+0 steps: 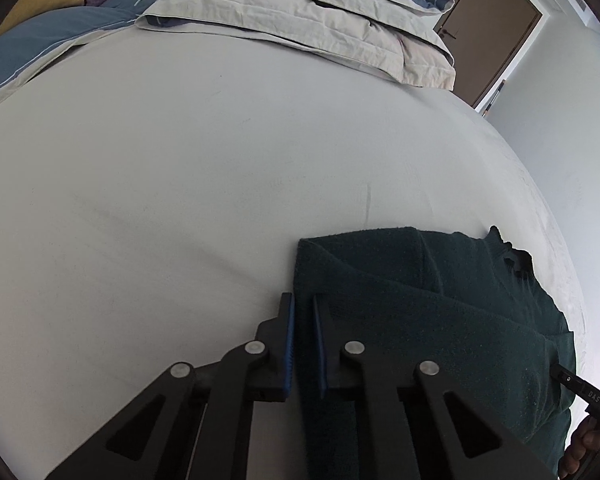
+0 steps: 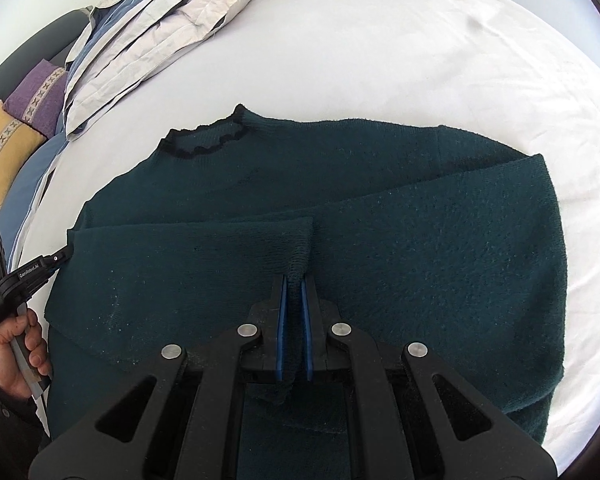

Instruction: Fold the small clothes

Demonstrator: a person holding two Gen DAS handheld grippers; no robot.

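Observation:
A dark green knit sweater (image 2: 380,200) lies on the white bed sheet (image 2: 380,40), neck with black trim (image 2: 204,140) toward the pillows, both sleeves folded across the body. My right gripper (image 2: 294,284) is shut on a sleeve cuff (image 2: 300,256) at the sweater's middle. My left gripper (image 1: 302,304) is shut on the sweater's left edge (image 1: 420,300); it also shows in the right wrist view (image 2: 62,258) at the sweater's left side.
Stacked grey and blue pillows (image 2: 148,32) lie at the head of the bed, with purple (image 2: 40,92) and yellow (image 2: 4,152) cushions beside them. A brown door (image 1: 492,32) stands past the bed. White sheet (image 1: 180,180) spreads left of the sweater.

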